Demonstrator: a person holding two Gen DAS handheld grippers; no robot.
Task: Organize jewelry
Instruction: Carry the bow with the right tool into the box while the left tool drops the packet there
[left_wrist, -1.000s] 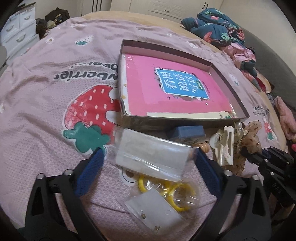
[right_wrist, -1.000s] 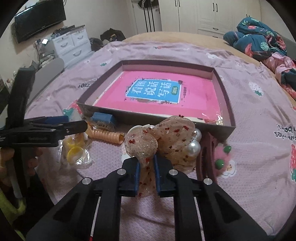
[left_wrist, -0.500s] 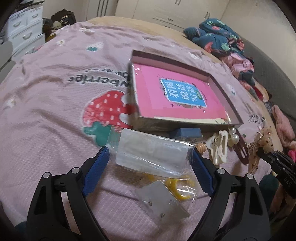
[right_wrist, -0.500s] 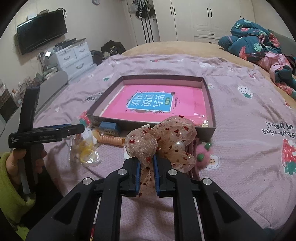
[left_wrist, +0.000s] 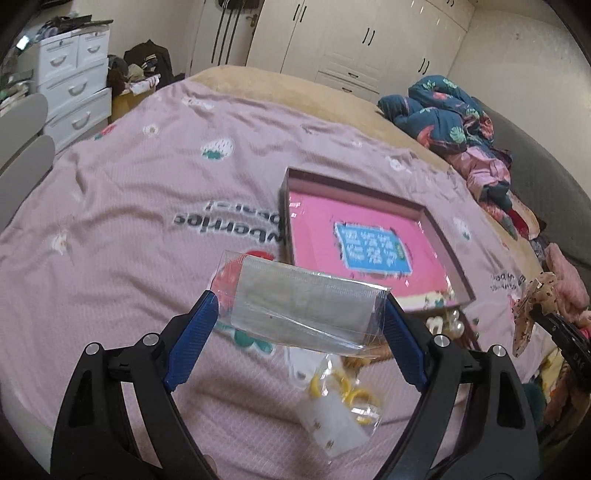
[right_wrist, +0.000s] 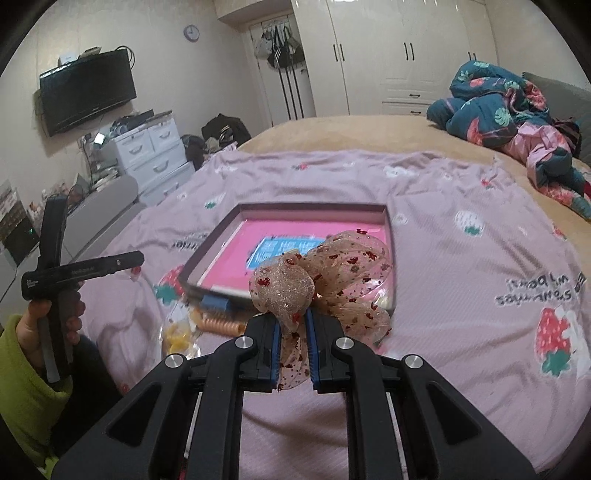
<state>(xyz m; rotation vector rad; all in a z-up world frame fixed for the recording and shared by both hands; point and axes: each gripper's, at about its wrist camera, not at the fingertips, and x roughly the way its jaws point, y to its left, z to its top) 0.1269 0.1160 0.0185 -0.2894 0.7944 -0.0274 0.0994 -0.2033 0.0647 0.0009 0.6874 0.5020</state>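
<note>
My left gripper (left_wrist: 298, 297) is shut on a clear packet (left_wrist: 306, 314) with a grey card inside, gripped wide by its two short edges and held above the bed. My right gripper (right_wrist: 291, 321) is shut on the tail of a sheer beige bow (right_wrist: 332, 266) with red sequins, also off the bed. Ahead of both lies a shallow box (left_wrist: 369, 192) with a pink book in it. On the bedspread near its front wall lie a bag of yellow rings (left_wrist: 343, 398), pearl clips (left_wrist: 447, 321), an orange coil hair tie (right_wrist: 221, 325) and a small blue item (right_wrist: 218, 304).
A pink strawberry bedspread (left_wrist: 129, 221) covers the bed. Bundled clothes (left_wrist: 443, 114) lie at its far right. White drawers (left_wrist: 74, 81) stand to the left and wardrobes behind. A hand in a green sleeve (right_wrist: 44, 325) holds the left gripper's handle.
Both grippers have risen with what they hold. The left jaws narrowed onto the packet and lifted it off the bed. The bow has come up away from the pearl clips.
</note>
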